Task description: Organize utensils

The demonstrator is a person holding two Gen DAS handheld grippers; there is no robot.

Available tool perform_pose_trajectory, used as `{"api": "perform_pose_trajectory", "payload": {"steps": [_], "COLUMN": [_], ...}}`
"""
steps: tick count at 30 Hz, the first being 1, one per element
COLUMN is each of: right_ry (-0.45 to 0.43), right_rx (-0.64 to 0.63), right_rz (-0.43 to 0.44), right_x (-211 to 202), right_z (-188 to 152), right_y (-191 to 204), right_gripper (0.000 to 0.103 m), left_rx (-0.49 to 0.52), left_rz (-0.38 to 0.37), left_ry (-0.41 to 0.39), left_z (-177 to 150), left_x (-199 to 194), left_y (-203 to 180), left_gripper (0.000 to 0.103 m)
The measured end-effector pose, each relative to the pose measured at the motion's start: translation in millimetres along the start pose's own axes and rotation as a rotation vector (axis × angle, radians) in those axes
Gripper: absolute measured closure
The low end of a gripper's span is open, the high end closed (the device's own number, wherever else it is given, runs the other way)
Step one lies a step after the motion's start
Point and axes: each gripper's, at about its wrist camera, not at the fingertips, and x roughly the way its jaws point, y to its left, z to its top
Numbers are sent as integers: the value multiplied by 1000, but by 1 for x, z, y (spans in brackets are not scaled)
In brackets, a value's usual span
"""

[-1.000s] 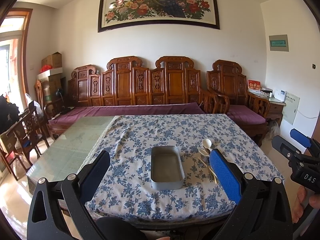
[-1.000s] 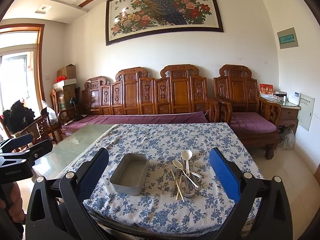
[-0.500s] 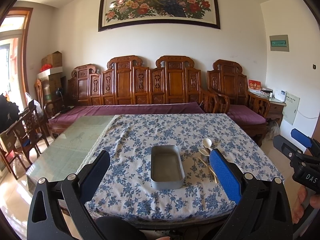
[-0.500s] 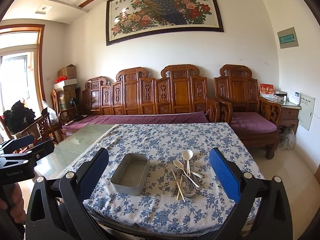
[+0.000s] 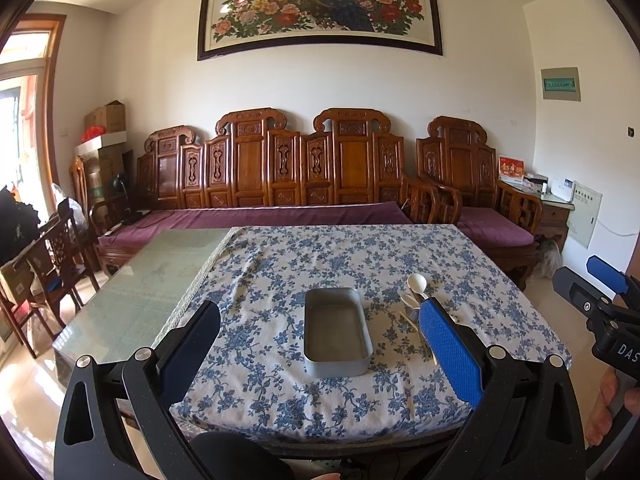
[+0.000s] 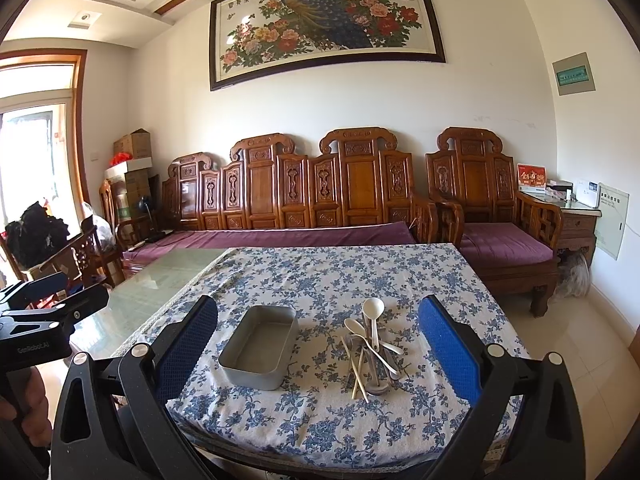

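Note:
An empty grey metal tray [image 5: 337, 330] [image 6: 260, 346] lies on the blue-flowered tablecloth near the table's front. Right of it lies a pile of utensils [image 6: 370, 350]: white spoons, metal spoons and pale chopsticks, partly hidden by my finger in the left wrist view [image 5: 414, 294]. My left gripper [image 5: 320, 340] is open and empty, held off the front edge facing the tray. My right gripper [image 6: 318, 344] is open and empty, held off the front edge facing the tray and pile. Each gripper shows at the edge of the other's view [image 5: 600, 300] [image 6: 44, 304].
The cloth [image 6: 340, 276] covers the table's right part; bare glass top [image 5: 152, 280] lies to the left. A carved wooden sofa [image 5: 280, 184] with purple cushions stands behind, an armchair [image 6: 496, 220] at right, dining chairs [image 5: 48, 264] at left.
Nothing has visibly moved on the table. Both grippers stay open, with only a slight drift of the views.

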Motion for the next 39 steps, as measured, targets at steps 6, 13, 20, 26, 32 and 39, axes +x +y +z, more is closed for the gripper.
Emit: {"api": "perform_pose_trajectory", "payload": {"steps": [6, 13, 20, 26, 32, 39], "right_ry": [-3, -1, -1, 1, 14, 65], "right_rx": [-1, 0, 1, 2, -2, -15], "right_rz": [0, 2, 2, 1, -1, -2], "right_x": [0, 1, 1, 3, 11, 37], "right_z": [0, -1, -1, -3, -11, -22], "right_y": [0, -1, 0, -1, -7, -24], "right_gripper": [2, 2, 2, 2, 2, 5], "left_rx": [3, 3, 8, 9, 16, 32], "left_rz": [-2, -7, -11, -12, -14, -37], "left_ry": [-1, -2, -3, -3, 35, 124], "left_z": [-1, -2, -2, -4, -14, -29], "left_x": [2, 2, 1, 0, 15, 51], "left_y": [2, 2, 1, -1, -2, -10], "left_gripper": [6, 6, 6, 6, 6, 6]}}
